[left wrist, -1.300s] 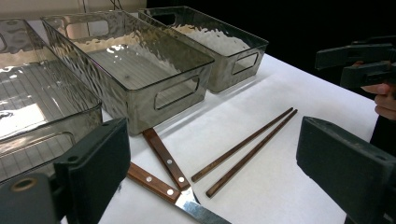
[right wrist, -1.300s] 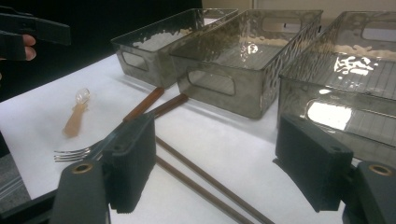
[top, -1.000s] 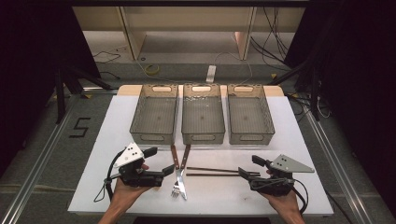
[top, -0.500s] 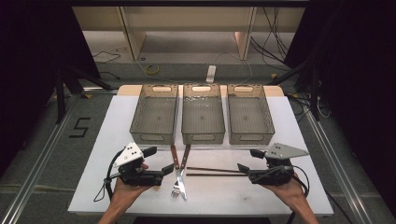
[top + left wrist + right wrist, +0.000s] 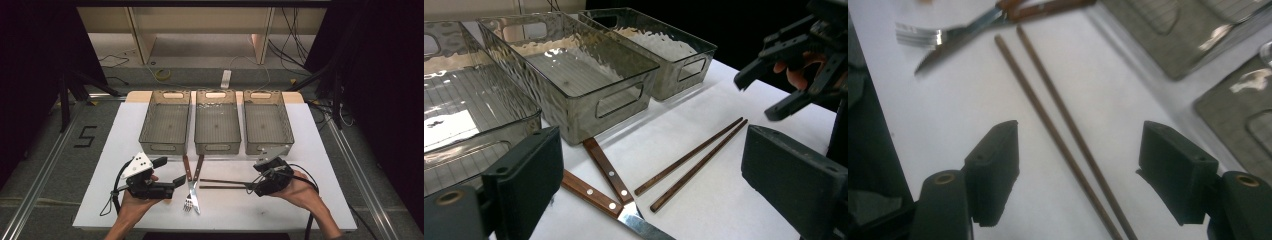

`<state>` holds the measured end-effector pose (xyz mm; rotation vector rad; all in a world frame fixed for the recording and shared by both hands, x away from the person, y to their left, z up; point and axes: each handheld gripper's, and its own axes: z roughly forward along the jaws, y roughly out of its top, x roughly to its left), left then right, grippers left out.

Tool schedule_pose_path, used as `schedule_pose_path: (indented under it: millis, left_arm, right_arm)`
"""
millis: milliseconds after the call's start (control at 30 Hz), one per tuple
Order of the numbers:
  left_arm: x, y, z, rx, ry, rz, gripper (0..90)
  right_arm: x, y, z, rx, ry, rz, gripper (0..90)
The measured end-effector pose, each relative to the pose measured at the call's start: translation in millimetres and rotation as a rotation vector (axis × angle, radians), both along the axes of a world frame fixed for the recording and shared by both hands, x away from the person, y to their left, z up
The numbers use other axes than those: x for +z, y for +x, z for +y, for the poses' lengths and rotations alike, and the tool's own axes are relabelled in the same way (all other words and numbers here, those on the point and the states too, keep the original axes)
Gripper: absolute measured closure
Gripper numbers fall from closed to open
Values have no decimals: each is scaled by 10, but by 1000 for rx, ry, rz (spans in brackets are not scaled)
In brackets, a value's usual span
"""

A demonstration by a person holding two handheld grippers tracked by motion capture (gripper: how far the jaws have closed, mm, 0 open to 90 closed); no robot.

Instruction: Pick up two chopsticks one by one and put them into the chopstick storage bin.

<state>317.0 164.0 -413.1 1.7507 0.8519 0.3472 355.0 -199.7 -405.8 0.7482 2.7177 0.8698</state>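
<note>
Shifted up and toward the centre of the high view since a second ago, the right gripper [image 5: 252, 186] now hangs over the near end of the chopsticks [image 5: 225, 184], its jaws spread wide and having just been closing a little; the right gripper view shows both sticks lying between the jaws, untouched by either pad. Lower left in the high view, the left gripper [image 5: 172, 172] has kept its place, jaws wide apart with nothing between them. Both chopsticks lie side by side on the white table [image 5: 310, 150], at lower centre of that view. Just left of them rest a wooden-handled fork [image 5: 188, 187] and knife [image 5: 196, 185], handles toward three clear bins [image 5: 217, 125] lined across the middle of the frame.
</note>
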Motion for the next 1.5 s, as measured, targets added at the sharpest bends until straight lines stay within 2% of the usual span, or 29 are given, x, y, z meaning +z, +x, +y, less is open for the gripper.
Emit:
schedule_pose_path:
  millis: [167, 233, 333, 500, 567, 767, 867, 1000, 1133, 1267, 1467, 1500]
  left_arm:
    - [2, -2, 2, -1, 2, -2, 92]
    - [3, -2, -1, 1, 2, -3, 92]
    - [4, -2, 1, -2, 2, -3, 92]
    - [3, -1, 3, -1, 3, -2, 92]
    - [5, -2, 2, -1, 3, -3, 92]
    - [7, -5, -8, -4, 5, -7, 92]
    - [9, -7, -4, -7, 6, -8, 92]
    - [8, -5, -6, -5, 5, -8, 92]
    - [6, 1, -9, -5, 11, -5, 92]
    - [9, -2, -9, -7, 14, -6, 92]
    - [9, -1, -9, -8, 14, -7, 92]
    - [9, -1, -10, -8, 14, -7, 92]
  right_arm:
    - [-125, 69, 96, 46, -93, 25, 402]
    - [-163, 102, 109, 55, -116, 33, 422]
    - [-216, 147, 127, 52, -132, 84, 445]
    - [-296, 179, 179, 72, -181, 98, 483]
    - [-318, 187, 187, 74, -184, 88, 491]
    - [-374, 204, 230, 100, -221, 121, 554]
    - [-410, 218, 248, 125, -248, 116, 578]
    - [-456, 247, 264, 117, -275, 120, 608]
    - [-489, 250, 278, 105, -291, 145, 643]
    - [-515, 273, 281, 121, -311, 154, 663]
    - [-517, 296, 277, 121, -301, 180, 703]
    - [-504, 289, 286, 104, -308, 200, 707]
